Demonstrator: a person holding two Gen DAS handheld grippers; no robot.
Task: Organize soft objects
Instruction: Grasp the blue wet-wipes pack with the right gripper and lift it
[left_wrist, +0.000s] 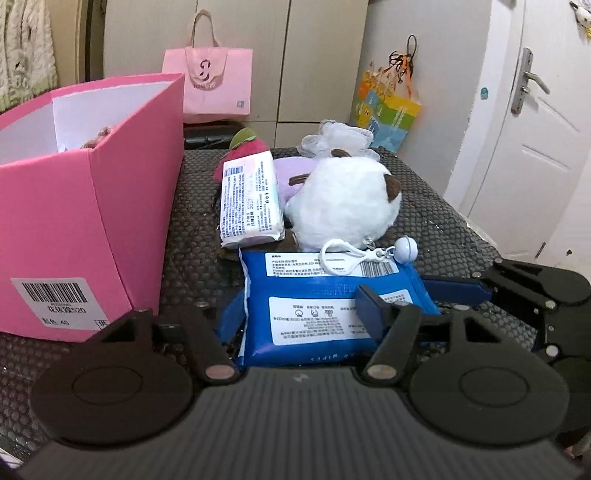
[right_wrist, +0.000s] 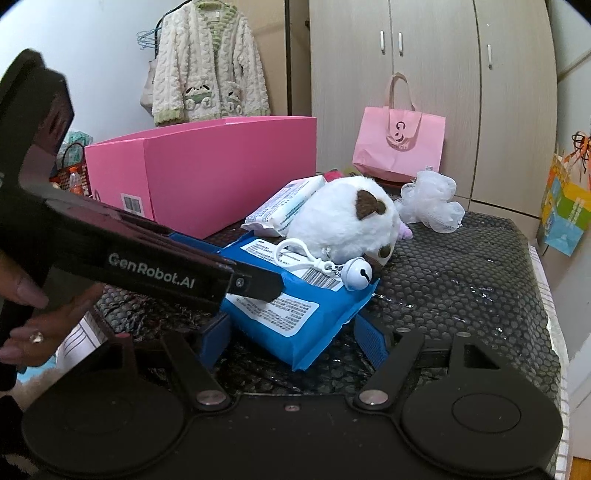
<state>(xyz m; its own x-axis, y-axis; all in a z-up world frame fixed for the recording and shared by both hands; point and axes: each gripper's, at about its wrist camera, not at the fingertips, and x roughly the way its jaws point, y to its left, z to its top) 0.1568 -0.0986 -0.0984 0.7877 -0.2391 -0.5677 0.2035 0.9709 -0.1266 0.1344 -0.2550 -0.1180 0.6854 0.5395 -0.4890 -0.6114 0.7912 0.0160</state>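
Note:
A blue wet-wipes pack (left_wrist: 317, 317) lies on the dark bubble-wrap table top, also in the right wrist view (right_wrist: 295, 317). My left gripper (left_wrist: 299, 321) straddles it with open fingers on both sides. My right gripper (right_wrist: 291, 343) is open too, with the pack's near corner between its blue pads (right_wrist: 371, 338); it shows at the right of the left wrist view (left_wrist: 517, 295). Behind the pack lie a white plush with brown ears (left_wrist: 343, 206) with a keyring clip and bell (right_wrist: 356, 275), a white wipes pack (left_wrist: 249, 199), a red plush (left_wrist: 240, 151) and a white mesh puff (right_wrist: 432, 203).
An open pink box (left_wrist: 88, 206) stands at the left on the table (right_wrist: 461, 280). A pink paper bag (right_wrist: 399, 147) stands behind by the wardrobe. A colourful gift bag (left_wrist: 388, 110) hangs at the far right. A door (left_wrist: 535, 129) is on the right.

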